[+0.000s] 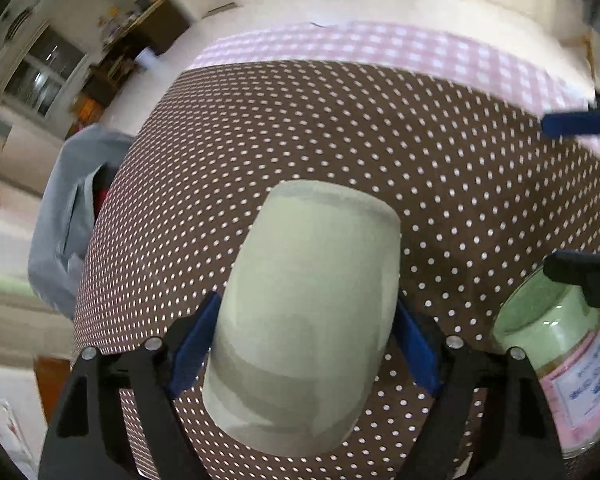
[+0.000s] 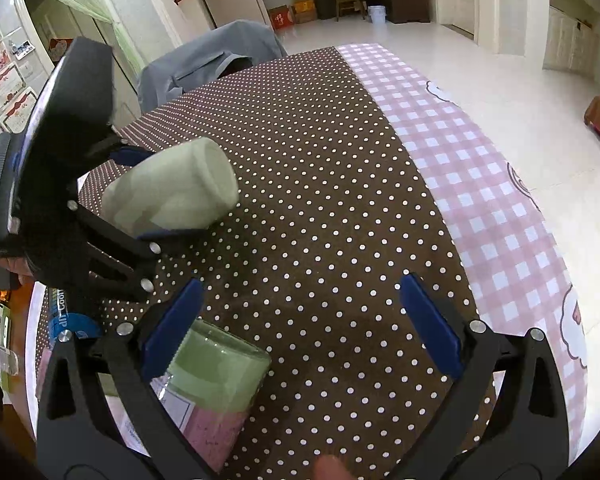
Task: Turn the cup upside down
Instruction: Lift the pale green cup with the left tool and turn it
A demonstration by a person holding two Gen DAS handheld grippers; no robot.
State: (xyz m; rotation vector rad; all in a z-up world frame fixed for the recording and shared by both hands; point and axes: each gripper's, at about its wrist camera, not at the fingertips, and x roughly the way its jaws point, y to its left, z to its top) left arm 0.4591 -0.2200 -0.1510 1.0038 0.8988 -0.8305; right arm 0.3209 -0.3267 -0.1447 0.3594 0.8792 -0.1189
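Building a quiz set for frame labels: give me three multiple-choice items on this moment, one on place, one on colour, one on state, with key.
1. Where is the jar relative to the right gripper?
A. By its left finger
B. Clamped between both fingers
C. Beyond its right finger

2. What colour is the cup?
A. Red
B. Pale green
C. Black

3. How is the cup held?
A. Standing free on the tablecloth
B. Tilted, gripped by the left gripper
C. Hanging from the right gripper

Key: 1 A, the jar sits at the left finger, with the gap between fingers wide and empty. 2 B, both views show pale green. 3 B, blue pads press both its sides.
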